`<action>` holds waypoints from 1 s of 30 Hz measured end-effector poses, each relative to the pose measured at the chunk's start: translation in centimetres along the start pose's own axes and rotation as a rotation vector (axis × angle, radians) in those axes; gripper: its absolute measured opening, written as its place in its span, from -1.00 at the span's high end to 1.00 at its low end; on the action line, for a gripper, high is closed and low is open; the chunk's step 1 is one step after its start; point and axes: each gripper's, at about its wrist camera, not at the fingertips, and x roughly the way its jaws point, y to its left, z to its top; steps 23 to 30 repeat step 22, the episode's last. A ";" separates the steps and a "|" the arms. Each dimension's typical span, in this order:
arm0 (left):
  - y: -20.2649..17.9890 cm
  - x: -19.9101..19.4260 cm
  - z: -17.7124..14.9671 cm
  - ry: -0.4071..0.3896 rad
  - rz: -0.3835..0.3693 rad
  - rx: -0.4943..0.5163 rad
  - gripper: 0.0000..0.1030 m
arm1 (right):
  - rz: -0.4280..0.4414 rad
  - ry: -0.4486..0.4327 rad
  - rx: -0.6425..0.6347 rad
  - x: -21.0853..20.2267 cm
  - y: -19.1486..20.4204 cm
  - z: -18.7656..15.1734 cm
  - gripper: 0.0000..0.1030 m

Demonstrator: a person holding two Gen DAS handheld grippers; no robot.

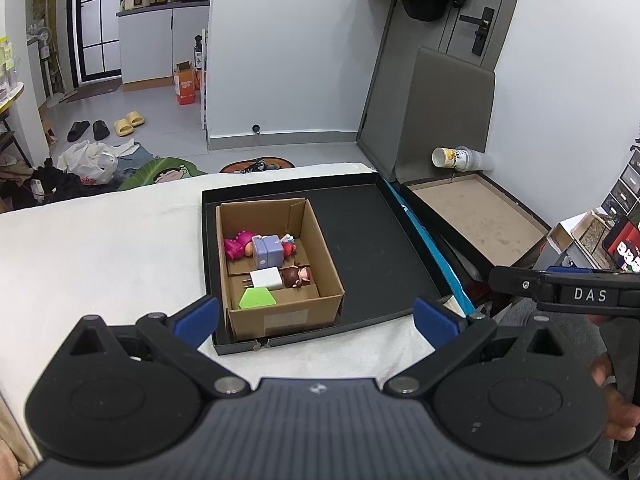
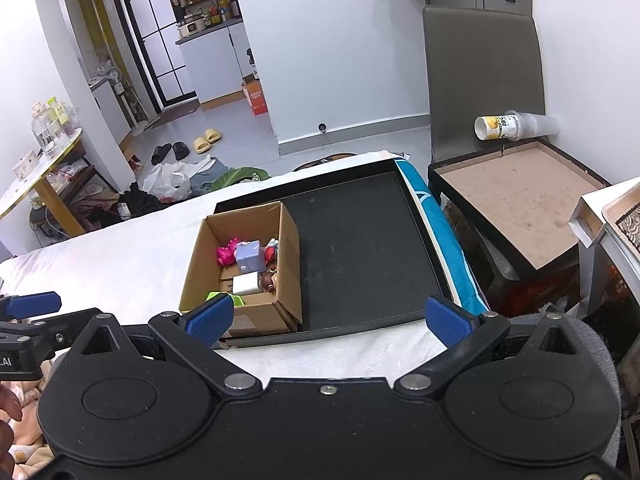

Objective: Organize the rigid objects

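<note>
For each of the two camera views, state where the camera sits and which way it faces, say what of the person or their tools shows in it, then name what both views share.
Left wrist view: sits on the left gripper, facing forward over the cardboard box in the black tray; its open jaws show, plus the right gripper's arm and a hand at right.
Right wrist view: sits on the right gripper, facing the same tray from further right; its open jaws show, the left gripper at left.
Shared: box, tray, chair, tipped cup.
</note>
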 end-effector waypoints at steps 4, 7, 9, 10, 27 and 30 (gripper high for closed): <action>0.0 0.1 -0.1 0.006 0.007 -0.001 -0.99 | 0.000 0.000 0.000 0.0 0.0 0.0 -1.00; 0.0 0.1 -0.1 0.007 0.004 0.000 -0.99 | -0.001 0.001 0.000 0.0 0.0 0.0 -1.00; 0.0 0.2 0.0 0.006 0.006 0.001 -1.00 | -0.001 0.002 0.000 0.1 -0.1 -0.1 -1.00; 0.0 0.2 0.0 0.006 0.007 0.001 -1.00 | -0.002 0.003 0.000 0.0 -0.1 0.0 -1.00; 0.0 0.7 -0.1 0.008 -0.003 0.001 -0.99 | -0.007 0.007 0.004 0.4 0.0 -0.2 -1.00; 0.0 0.7 -0.1 0.008 -0.003 0.001 -0.99 | -0.007 0.007 0.004 0.4 0.0 -0.2 -1.00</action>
